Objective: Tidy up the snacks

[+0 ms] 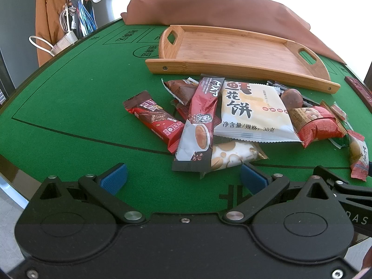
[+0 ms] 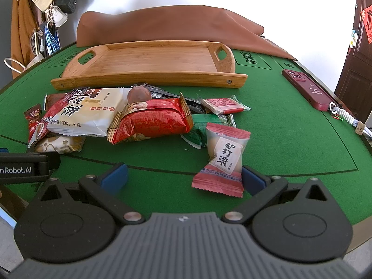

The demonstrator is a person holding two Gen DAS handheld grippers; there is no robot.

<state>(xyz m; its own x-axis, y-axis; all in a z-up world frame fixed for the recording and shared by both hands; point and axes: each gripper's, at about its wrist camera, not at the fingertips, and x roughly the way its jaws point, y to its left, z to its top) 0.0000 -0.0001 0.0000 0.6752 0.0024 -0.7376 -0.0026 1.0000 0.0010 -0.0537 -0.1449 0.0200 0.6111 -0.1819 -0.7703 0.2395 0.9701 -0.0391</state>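
A pile of wrapped snacks lies on the green felt table (image 1: 69, 107) in front of an empty bamboo tray (image 1: 232, 53). The left wrist view shows a white flower-cake packet (image 1: 253, 114), a coffee stick (image 1: 200, 125) and a red chocolate bar (image 1: 155, 121). My left gripper (image 1: 183, 179) is open and empty, just short of the coffee stick's near end. The right wrist view shows the tray (image 2: 148, 62), a red-gold packet (image 2: 153, 121) and a pink-and-white candy packet (image 2: 220, 160). My right gripper (image 2: 183, 179) is open, with the candy packet's near end beside its right finger (image 2: 253, 181).
A brown cloth (image 2: 172, 25) lies behind the tray. A dark red phone (image 2: 307, 88) with a strap lies at the table's right side. Bags and a coat hang at the back left (image 1: 69, 11). The left gripper's body (image 2: 25, 167) shows at the right view's left edge.
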